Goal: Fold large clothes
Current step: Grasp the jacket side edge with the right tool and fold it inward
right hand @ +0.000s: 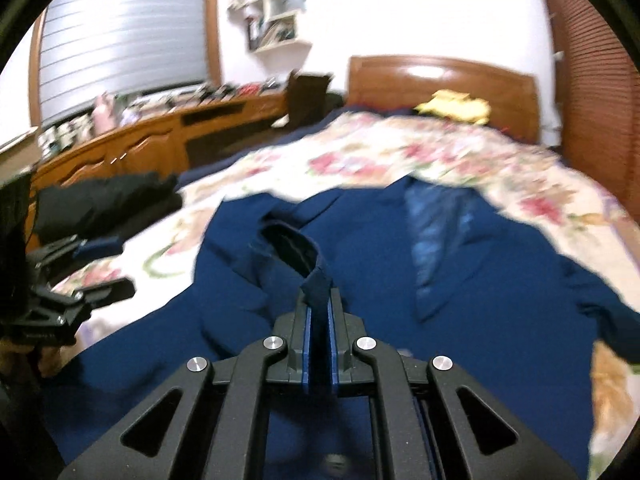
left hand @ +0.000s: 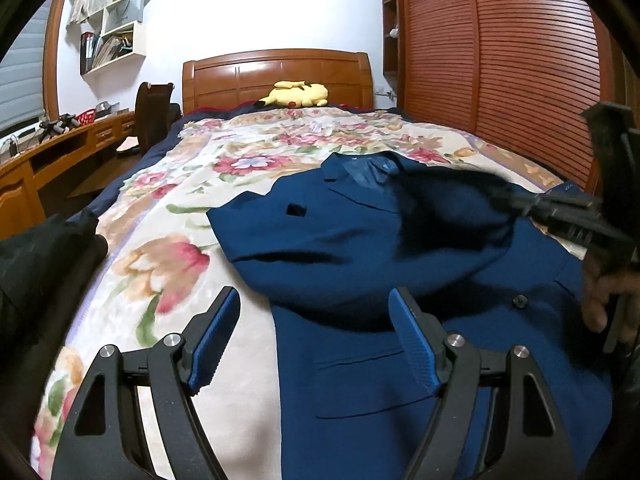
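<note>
A navy jacket (left hand: 360, 248) of thick, matte, felt-like cloth lies face up on the bed (left hand: 176, 184), toward its near edge, lapels open on a shinier blue lining. A dark round button and flap pockets show on its front. The blanket under it is plush, cream with large pink and orange flowers.

The right gripper (right hand: 319, 300) has its blue ribbed pads pinched shut on a folded edge of the jacket, a sleeve or cuff, which loops up as a stiff dark band just ahead of the pads. That view is smeared, so which part it is cannot be told.

The left gripper (left hand: 314, 312) hangs over the jacket's near left edge, its fingers spread wide with nothing between them.

A heap of black cloth (right hand: 108, 200) sits at the bed's left edge, partly cut off. A yellow plush (left hand: 296, 94) lies against the glossy wooden headboard (left hand: 276, 72). A slatted wooden wardrobe (left hand: 500, 60) runs along the right side.
</note>
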The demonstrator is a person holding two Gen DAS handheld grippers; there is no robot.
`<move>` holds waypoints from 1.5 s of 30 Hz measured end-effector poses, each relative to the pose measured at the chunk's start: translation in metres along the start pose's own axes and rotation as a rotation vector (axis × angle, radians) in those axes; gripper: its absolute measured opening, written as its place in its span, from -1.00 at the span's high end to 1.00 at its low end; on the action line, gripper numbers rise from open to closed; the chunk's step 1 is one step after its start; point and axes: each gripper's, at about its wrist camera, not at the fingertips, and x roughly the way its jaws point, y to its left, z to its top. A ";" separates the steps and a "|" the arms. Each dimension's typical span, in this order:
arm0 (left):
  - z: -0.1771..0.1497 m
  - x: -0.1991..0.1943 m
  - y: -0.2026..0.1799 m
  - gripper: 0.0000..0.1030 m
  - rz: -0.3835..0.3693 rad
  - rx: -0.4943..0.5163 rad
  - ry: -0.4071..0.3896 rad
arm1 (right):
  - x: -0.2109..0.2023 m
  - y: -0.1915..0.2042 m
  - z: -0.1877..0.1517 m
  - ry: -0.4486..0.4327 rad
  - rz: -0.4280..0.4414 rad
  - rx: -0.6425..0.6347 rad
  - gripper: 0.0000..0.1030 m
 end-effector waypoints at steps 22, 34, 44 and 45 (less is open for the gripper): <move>0.013 -0.029 -0.023 -0.50 -0.135 -0.018 -0.068 | -0.105 0.015 -0.047 -0.185 -0.454 0.132 0.88; 0.013 -0.021 -0.043 -0.50 -0.174 0.001 -0.046 | -0.134 0.041 -0.053 -0.045 -0.427 0.155 0.50; 0.012 -0.021 -0.045 -0.51 -0.146 -0.005 -0.071 | -0.106 0.046 -0.026 0.032 -0.379 0.046 0.00; 0.012 -0.021 -0.046 -0.51 -0.144 -0.005 -0.075 | -0.100 0.041 -0.025 0.047 -0.361 0.035 -0.01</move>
